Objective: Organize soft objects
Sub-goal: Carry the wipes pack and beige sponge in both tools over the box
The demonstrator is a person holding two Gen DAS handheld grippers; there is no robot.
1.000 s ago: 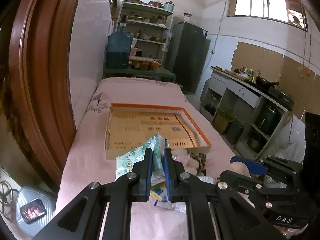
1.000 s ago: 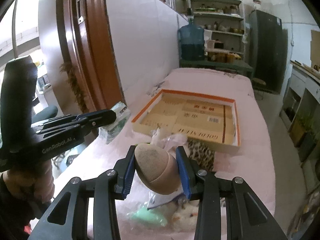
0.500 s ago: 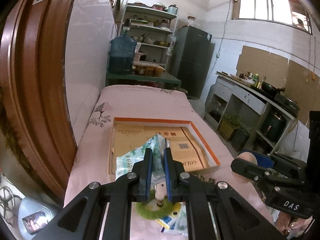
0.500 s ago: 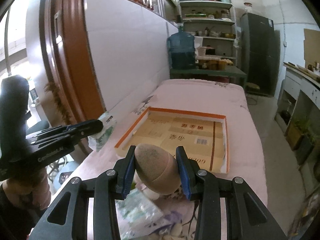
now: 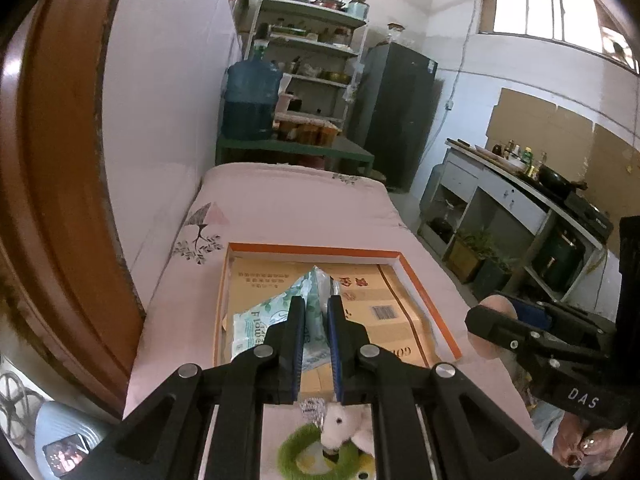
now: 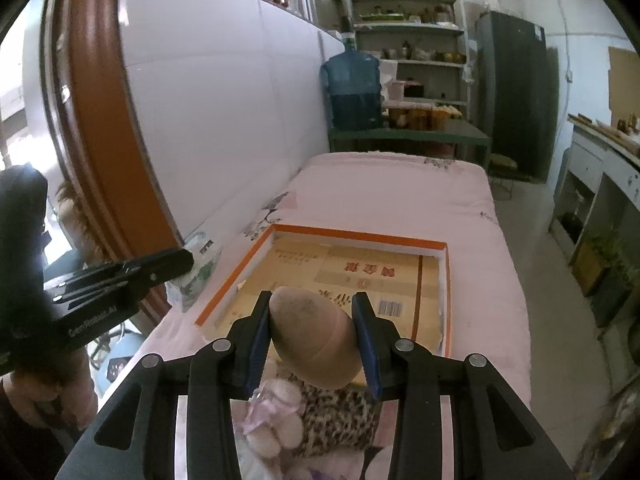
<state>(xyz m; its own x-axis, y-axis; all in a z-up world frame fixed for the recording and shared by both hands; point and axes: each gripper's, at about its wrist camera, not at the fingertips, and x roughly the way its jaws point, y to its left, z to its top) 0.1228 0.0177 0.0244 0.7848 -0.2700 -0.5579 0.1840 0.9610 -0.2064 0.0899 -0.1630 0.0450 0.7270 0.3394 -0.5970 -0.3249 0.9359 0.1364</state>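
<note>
My left gripper [image 5: 316,308] is shut on a green-and-white tissue pack [image 5: 264,320], held over the near end of a shallow cardboard box [image 5: 316,249] with an orange rim. In the right wrist view my right gripper [image 6: 312,308] is shut on a tan egg-shaped sponge [image 6: 316,340], just short of the same box [image 6: 360,237]. Below the left gripper lie a small white plush rabbit [image 5: 340,424] and a green fuzzy ring [image 5: 292,452]. A leopard-print cloth [image 6: 340,412] and pale plush pieces [image 6: 276,396] lie under the right gripper. Each gripper shows at the edge of the other's view.
The box lies on a long table with a pink cloth [image 5: 288,196], set against a white wall with a brown door frame [image 5: 60,160]. Behind stand a water jug [image 6: 352,88], shelves and a dark fridge [image 5: 396,116]. A kitchen counter [image 5: 520,188] runs along the right.
Both grippers have moved forward toward the box with their loads. The pile of soft things has slid back under them, and the rabbit and green ring have come into the left view.
</note>
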